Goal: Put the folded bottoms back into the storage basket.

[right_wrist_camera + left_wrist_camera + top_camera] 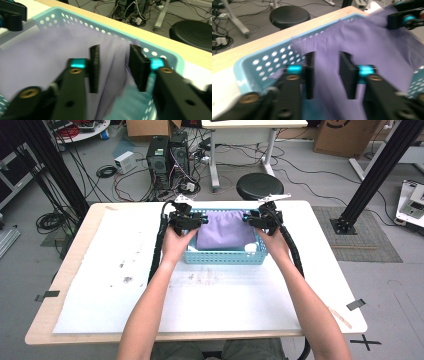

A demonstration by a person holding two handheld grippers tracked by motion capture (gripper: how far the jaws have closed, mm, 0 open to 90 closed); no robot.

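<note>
Soft, light purple cloth in perforated blue plastic basket near surface's far edge. Best pinched at far corners. Left gripper and right gripper parted, clamping nothing.

This is a lab or research workroom. Black metal frame posts stand around the bench. Two computer towers sit on the grey floor amid loose cables. Cardboard boxes, a round black stool and a white desk stand behind.
</note>
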